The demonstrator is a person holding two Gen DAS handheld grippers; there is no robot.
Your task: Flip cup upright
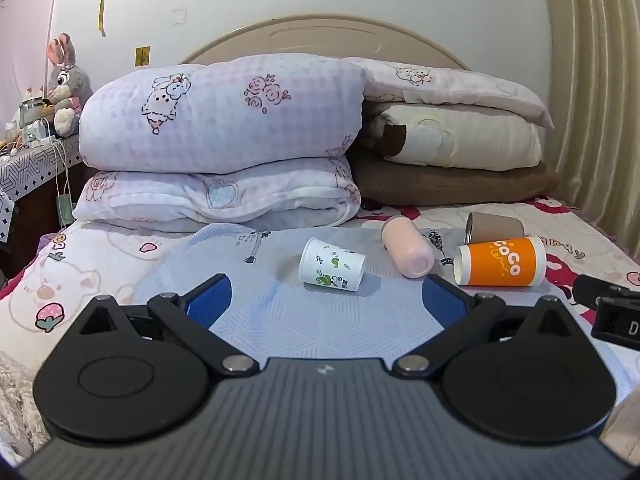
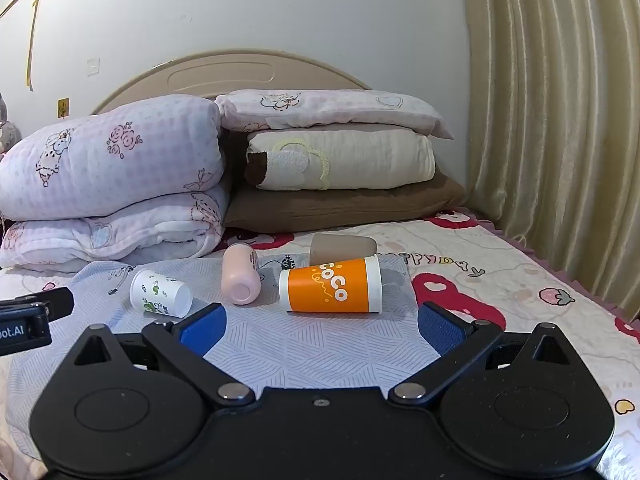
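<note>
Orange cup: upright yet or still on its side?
On its side. The orange cup lies flat on the blue mat, lettering sideways, with neither claw touching it.

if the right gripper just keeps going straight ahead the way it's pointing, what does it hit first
Most likely the orange cup, lying on its side on the mat straight ahead of the open right gripper. The pink cup lies just left of that line. Depth is hard to judge through the fisheye.

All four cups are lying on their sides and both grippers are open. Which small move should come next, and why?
Probably ease the left gripper forward toward the white cup. That cup lies on its side on the mat, straight ahead between the open fingers, and apart from the pink cup. The orange cup suits the right gripper.
</note>
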